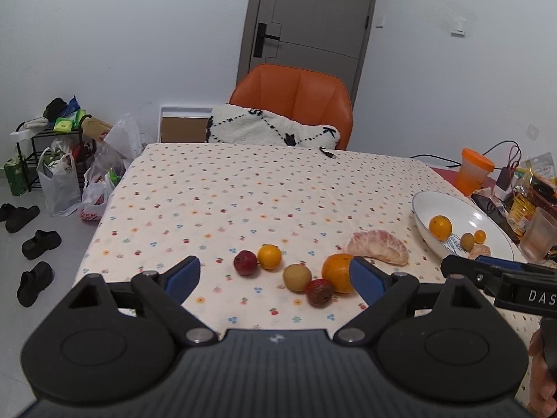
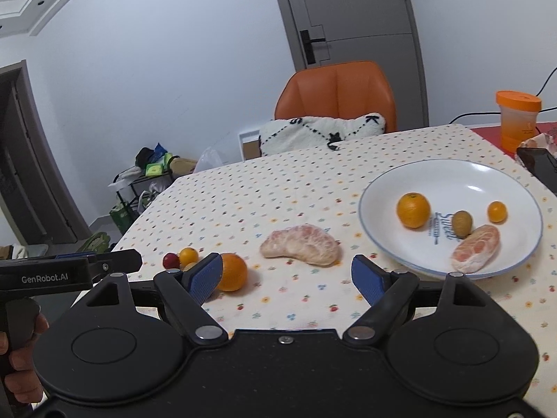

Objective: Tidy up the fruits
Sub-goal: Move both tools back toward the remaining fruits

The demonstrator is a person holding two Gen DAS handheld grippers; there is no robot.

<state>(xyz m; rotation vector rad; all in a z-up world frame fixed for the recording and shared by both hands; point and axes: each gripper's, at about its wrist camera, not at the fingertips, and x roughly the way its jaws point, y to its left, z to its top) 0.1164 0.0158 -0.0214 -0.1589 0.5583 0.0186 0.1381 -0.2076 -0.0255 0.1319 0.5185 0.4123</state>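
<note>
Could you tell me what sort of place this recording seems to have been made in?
Most likely a home dining area. A table under a flower-print cloth holds loose fruit and a white plate, an orange chair stands at its far side, and shoes and shopping bags lie on the floor.

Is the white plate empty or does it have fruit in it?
Not empty: the white plate holds four fruits, including an orange.

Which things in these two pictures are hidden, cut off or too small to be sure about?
- Left wrist view: the pomelo piece in the plate is mostly hidden behind the plate's rim and the right gripper.
- Right wrist view: the brown fruit is mostly hidden behind the right gripper's finger.
- Right wrist view: the plate's blue print is too small to read.
</note>
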